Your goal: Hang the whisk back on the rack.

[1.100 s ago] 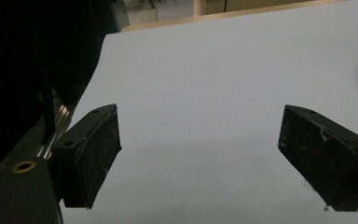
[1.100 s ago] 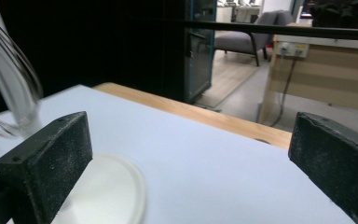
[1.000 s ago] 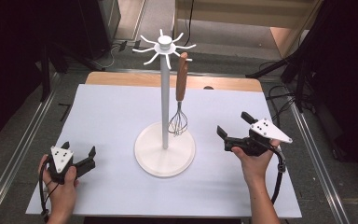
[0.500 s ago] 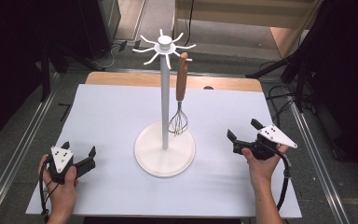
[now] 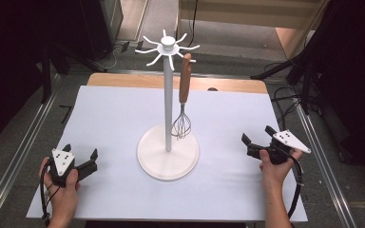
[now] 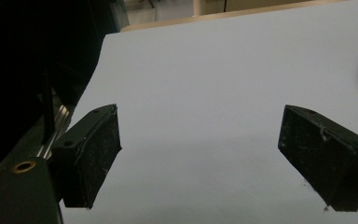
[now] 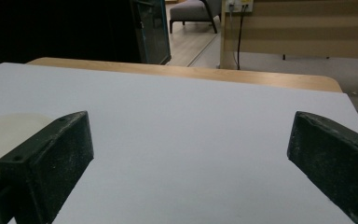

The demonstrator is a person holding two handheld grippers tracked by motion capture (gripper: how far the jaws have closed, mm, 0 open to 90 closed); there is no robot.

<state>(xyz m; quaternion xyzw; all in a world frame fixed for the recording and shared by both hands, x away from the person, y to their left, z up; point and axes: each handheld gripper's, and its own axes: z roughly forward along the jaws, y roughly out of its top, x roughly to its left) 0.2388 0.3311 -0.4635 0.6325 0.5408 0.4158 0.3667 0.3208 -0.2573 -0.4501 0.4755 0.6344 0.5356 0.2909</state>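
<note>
Both grippers, left (image 5: pixel 81 161) and right (image 5: pixel 257 142), had jaws spread wide and empty; the whisk (image 5: pixel 182 121) hung on the stand (image 5: pixel 168 159) between them.

Dim room, grey floor (image 5: pixel 24 118), wooden panelling (image 7: pixel 307 28)

The left tool (image 5: pixel 79 160) sits low in the person's left hand (image 5: pixel 62 190), jaws spread wide with nothing between them, pointing forward and a little rightward. The right tool (image 5: pixel 257 141), gripped by the right hand (image 5: pixel 275 166), also stands wide open, its jaws pointing leftward, forearm trailing back behind it.
</note>
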